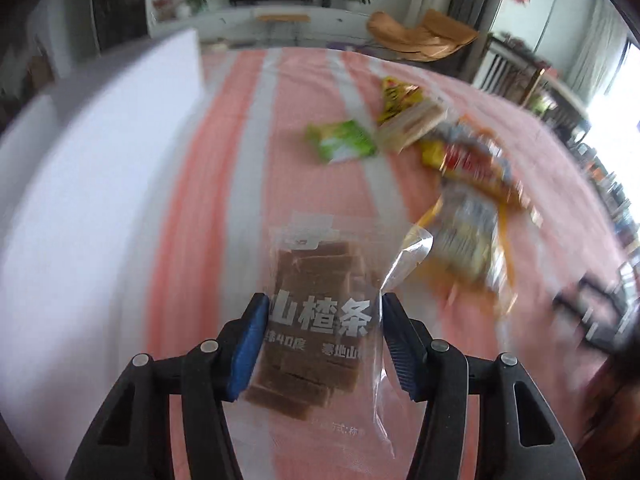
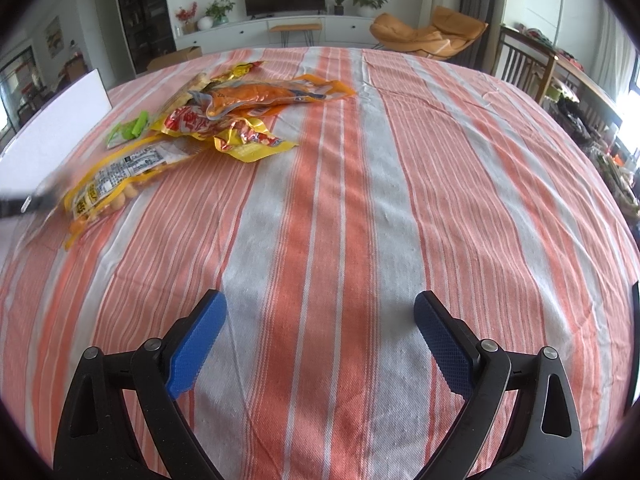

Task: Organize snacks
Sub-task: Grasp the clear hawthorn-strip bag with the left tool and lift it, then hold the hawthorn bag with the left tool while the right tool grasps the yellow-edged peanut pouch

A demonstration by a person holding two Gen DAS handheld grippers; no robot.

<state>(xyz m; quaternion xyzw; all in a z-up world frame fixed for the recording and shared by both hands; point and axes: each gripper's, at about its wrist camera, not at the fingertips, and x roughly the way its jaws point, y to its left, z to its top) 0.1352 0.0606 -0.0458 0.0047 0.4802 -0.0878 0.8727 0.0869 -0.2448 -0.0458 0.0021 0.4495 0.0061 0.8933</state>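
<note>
My left gripper [image 1: 325, 304] is shut on a clear bag of brown hawthorn strips [image 1: 316, 264], its blue pads pressing the bag's two sides, lifted above the striped tablecloth [image 1: 224, 160]. The picture is motion-blurred. Beyond it lie a green packet [image 1: 344, 140], a yellow bag [image 1: 396, 96], a red-and-yellow bag [image 1: 472, 160] and a clear bag with yellow edges [image 1: 464, 232]. In the right wrist view, my right gripper [image 2: 320, 298] is open over bare cloth with nothing between its fingers. The snack pile lies far left of it: an orange pouch [image 2: 260, 96], a red-and-yellow bag [image 2: 224, 128] and a clear yellow-edged bag [image 2: 116, 176].
A white box [image 1: 100, 160] stands along the table's left side, seen too in the right wrist view as a white box [image 2: 60, 120]. Striped cloth [image 2: 400, 200] covers the whole table. Wooden chairs [image 2: 524, 68] stand past the right edge, and a TV stands at the far wall.
</note>
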